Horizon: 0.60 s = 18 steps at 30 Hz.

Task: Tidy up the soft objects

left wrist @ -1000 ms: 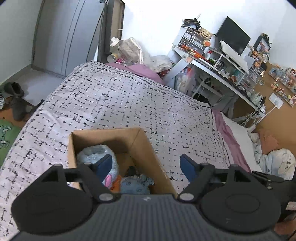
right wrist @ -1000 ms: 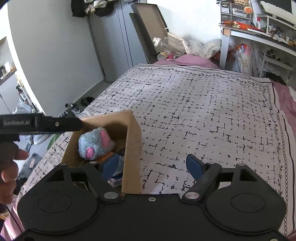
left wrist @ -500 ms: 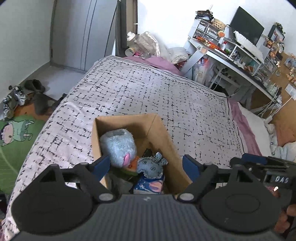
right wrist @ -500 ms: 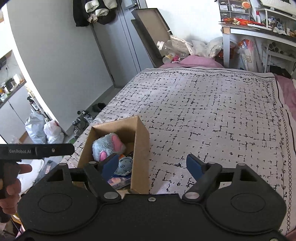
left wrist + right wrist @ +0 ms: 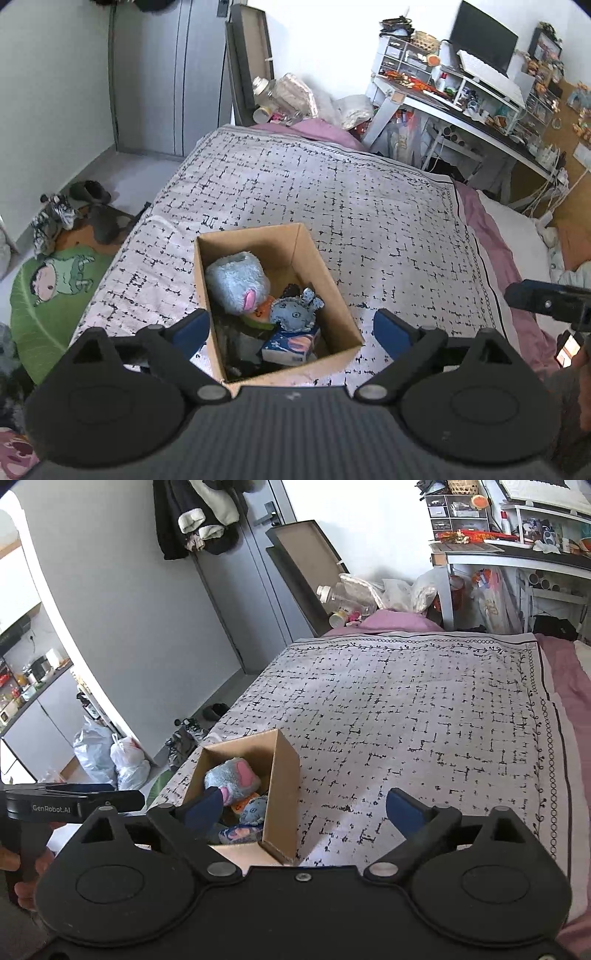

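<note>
- The cardboard box (image 5: 334,295) sits on the bed's patterned blanket (image 5: 332,206), near its close edge.
- Inside lie a fluffy blue plush (image 5: 236,280), a small blue stuffed toy (image 5: 293,310) and a printed blue packet (image 5: 291,343).
- The left tool (image 5: 291,328) is spreading its jaws above the box, grasping nothing.
- The right tool (image 5: 304,810) is likewise spreading, empty, beside the box.

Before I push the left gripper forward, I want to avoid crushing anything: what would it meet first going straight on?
Probably the open cardboard box between the fingers, its near rim first, then the toys inside, such as the small blue plush. The left gripper, its jaws opening, holds nothing. Depth is uncertain.
</note>
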Motion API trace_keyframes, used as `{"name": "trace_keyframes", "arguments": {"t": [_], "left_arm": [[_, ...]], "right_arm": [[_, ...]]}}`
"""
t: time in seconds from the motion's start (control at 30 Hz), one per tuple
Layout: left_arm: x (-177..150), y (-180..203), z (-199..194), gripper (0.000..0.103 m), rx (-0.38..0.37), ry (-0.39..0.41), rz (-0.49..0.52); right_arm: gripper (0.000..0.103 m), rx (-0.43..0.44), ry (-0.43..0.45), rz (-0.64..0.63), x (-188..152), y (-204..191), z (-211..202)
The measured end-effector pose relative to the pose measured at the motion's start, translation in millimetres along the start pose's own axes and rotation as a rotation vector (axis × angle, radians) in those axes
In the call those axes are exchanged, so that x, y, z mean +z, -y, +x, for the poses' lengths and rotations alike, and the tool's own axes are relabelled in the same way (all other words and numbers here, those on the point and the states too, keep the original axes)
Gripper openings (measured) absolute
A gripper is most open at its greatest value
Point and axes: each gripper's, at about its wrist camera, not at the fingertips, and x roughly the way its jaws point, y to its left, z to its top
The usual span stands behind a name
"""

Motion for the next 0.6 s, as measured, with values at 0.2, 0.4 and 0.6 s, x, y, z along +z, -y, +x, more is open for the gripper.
{"name": "trace_keyframes", "arguments": {"t": [0.2,0.4,0.6], "left_arm": [[-10,12,-27,0.101,0.021,0.025,-0.009],[-22,28,-52,0.102,0.033,0.044,-0.008],[-32,45,-71,0.103,0.034,0.066,-0.003]], "right_arm": [[0.103,0.006,0.032,-0.021,-7,4,-28],[0.103,-0.009,0.041,-0.015,-15,10,-57],[0.103,-0.045,0.057,-0.028,-22,12,-82]]}}
